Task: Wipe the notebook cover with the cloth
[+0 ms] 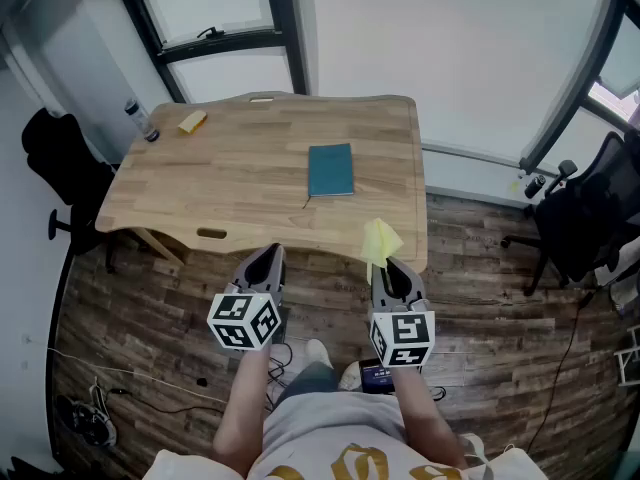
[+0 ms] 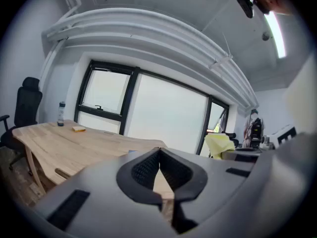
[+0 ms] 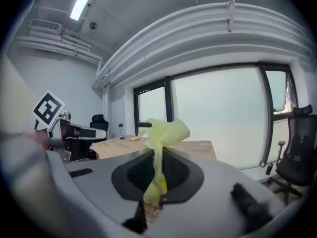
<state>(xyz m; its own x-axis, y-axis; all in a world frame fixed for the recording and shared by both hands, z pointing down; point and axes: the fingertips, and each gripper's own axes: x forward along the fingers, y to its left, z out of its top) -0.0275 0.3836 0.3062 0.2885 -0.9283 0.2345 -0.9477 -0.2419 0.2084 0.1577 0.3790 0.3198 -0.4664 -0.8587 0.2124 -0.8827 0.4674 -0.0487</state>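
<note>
Right gripper (image 1: 386, 268) clamped on the yellow cloth (image 1: 380, 239), just off the wooden table's (image 1: 230, 198) near edge. Left gripper (image 1: 268, 260) jaws pressed together, empty (hanging alongside). Teal notebook (image 1: 330, 169) lies flat mid-table, well apart from both.

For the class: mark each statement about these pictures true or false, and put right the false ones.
1. The right gripper is shut on the yellow cloth. True.
2. The yellow cloth lies on the notebook. False: the notebook's cover is bare; the right gripper holds the cloth apart from it.
3. The left gripper is shut with nothing between its fingers. True.
4. The notebook lies open. False: it is closed.
5. A bottle stands on the table. True.
</note>
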